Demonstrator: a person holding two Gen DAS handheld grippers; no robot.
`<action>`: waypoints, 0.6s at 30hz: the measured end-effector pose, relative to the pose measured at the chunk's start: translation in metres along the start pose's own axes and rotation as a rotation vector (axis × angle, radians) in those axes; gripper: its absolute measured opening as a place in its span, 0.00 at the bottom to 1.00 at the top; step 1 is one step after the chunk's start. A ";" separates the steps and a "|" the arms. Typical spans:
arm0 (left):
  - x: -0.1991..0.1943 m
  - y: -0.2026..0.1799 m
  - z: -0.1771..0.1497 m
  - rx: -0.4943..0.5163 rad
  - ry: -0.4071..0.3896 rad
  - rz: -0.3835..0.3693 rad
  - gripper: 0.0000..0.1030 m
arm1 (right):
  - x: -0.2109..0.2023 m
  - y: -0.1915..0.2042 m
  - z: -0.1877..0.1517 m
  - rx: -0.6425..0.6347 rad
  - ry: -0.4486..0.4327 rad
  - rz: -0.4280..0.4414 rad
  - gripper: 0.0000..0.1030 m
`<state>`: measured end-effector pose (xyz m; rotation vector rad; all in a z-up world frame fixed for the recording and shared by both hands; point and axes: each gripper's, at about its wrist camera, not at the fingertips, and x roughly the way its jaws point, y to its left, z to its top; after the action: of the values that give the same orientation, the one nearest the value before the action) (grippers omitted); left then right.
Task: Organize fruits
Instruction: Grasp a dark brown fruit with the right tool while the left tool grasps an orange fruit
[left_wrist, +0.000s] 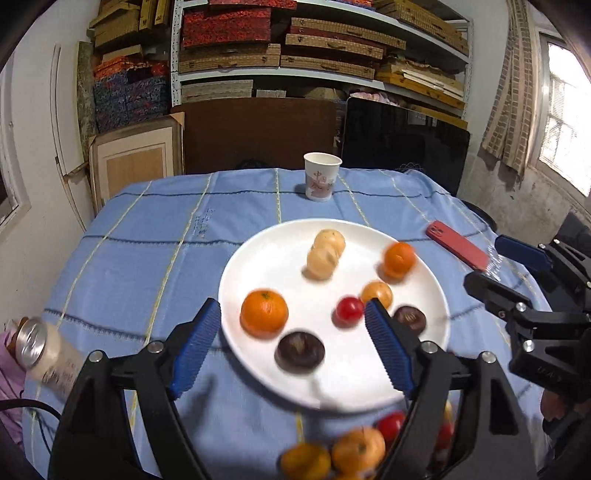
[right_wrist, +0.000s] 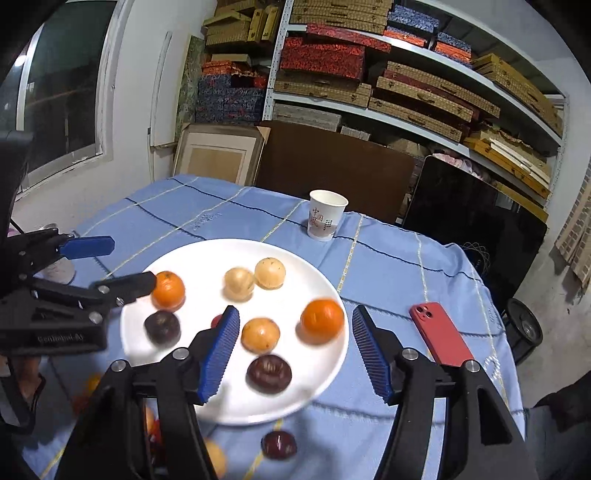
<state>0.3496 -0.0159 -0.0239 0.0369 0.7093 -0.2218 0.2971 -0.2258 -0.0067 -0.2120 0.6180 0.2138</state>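
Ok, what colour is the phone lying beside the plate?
Red; the phone shows best in the right wrist view, camera end up.

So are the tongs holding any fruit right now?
No, nothing is held. The left tongs and right tongs are both wide open above the white plate, and the fruit just lies on it.

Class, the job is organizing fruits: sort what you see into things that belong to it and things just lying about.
Belongs to the job:
white plate
fruits on the plate, e.g. orange
loose dark fruit on the cloth

Just lying about:
paper cup
red phone
drink can
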 end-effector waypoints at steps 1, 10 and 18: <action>-0.009 0.000 -0.006 0.007 0.001 -0.007 0.79 | -0.010 0.002 -0.007 0.000 0.007 0.003 0.62; -0.095 -0.013 -0.093 0.104 0.039 -0.038 0.83 | -0.080 0.042 -0.115 0.071 0.150 0.095 0.67; -0.102 -0.009 -0.136 0.092 0.101 0.000 0.85 | -0.048 0.072 -0.135 0.059 0.244 0.085 0.67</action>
<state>0.1851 0.0090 -0.0604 0.1370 0.7990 -0.2535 0.1661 -0.1979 -0.0949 -0.1555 0.8756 0.2533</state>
